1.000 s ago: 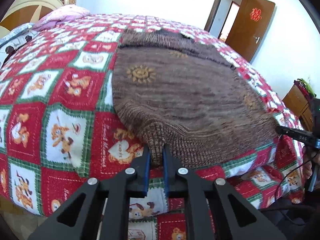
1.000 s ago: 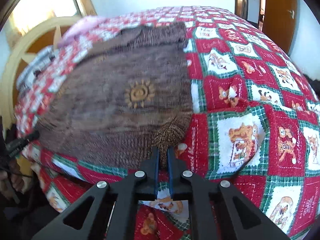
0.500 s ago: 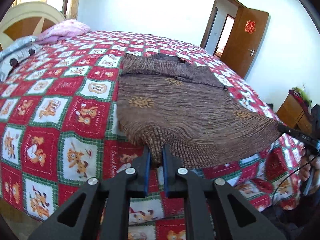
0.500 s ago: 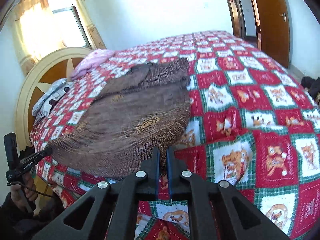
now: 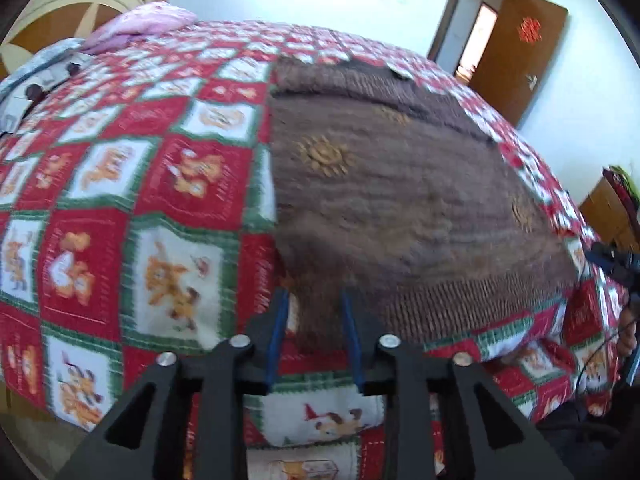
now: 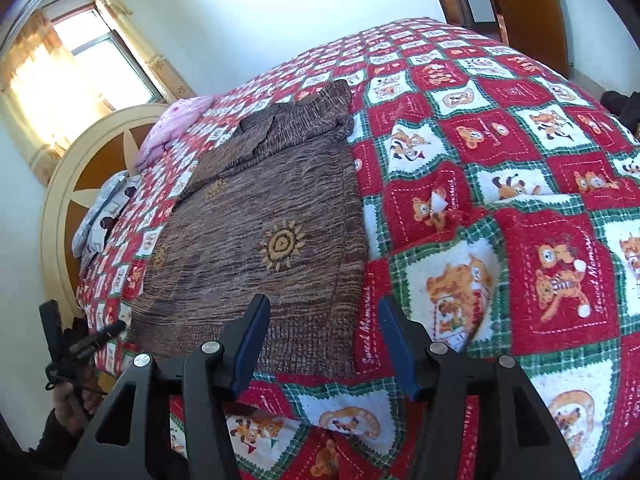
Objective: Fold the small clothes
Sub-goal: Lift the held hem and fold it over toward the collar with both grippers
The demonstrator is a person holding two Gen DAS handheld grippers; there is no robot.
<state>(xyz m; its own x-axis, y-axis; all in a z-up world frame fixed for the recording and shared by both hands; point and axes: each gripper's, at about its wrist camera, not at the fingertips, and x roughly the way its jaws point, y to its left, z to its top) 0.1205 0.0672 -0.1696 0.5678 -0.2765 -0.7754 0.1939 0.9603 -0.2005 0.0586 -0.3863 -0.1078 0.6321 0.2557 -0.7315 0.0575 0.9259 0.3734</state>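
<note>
A brown knit sweater (image 5: 400,200) with yellow sun motifs lies flat on the quilt, its ribbed hem at the bed's near edge. My left gripper (image 5: 313,295) is opening. The hem's left corner sits loose between its blue pads (image 5: 280,320), not pinched. My right gripper (image 6: 323,300) is opening too, and its jaws stand wide over the hem's right corner of the sweater (image 6: 272,248), pads clear of the cloth. Each gripper shows small at the edge of the other's view, with the left one's fingers (image 6: 96,338) beside the hem.
A red, green and white patchwork quilt (image 6: 500,208) covers the whole bed. A pink pillow (image 5: 148,24) and a round wooden headboard (image 6: 68,208) are at the far end. A brown door (image 5: 516,52) and a wooden dresser (image 5: 608,216) stand to the right.
Both grippers were shut on the sweater's hem corners and now stand parted. The hem has dropped flat onto the quilt, and both views have shifted.
</note>
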